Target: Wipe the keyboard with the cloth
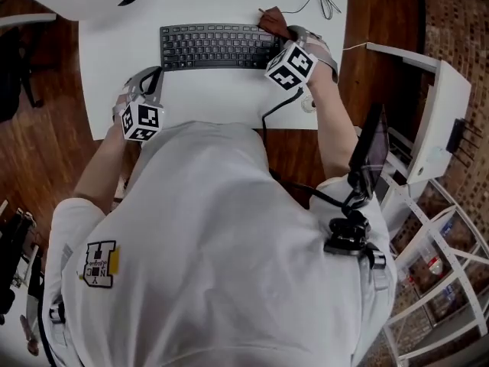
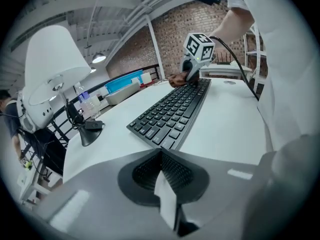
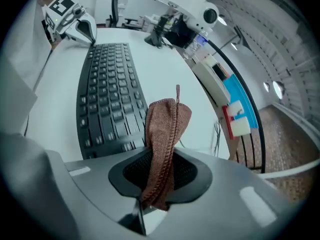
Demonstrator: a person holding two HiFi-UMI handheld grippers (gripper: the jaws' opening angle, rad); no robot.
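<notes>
While left tongs (image 2: 161,156) seem closed, right tongs (image 3: 161,166) pinch a bunched brown cloth (image 3: 167,126).

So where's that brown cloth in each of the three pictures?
Head view: cloth at top, at the keyboard's right end.
Left gripper view: small brown patch at the keyboard's far end.
Right gripper view: low centre, clamped between the fingers.
Shared landmark: the black keyboard.
</notes>
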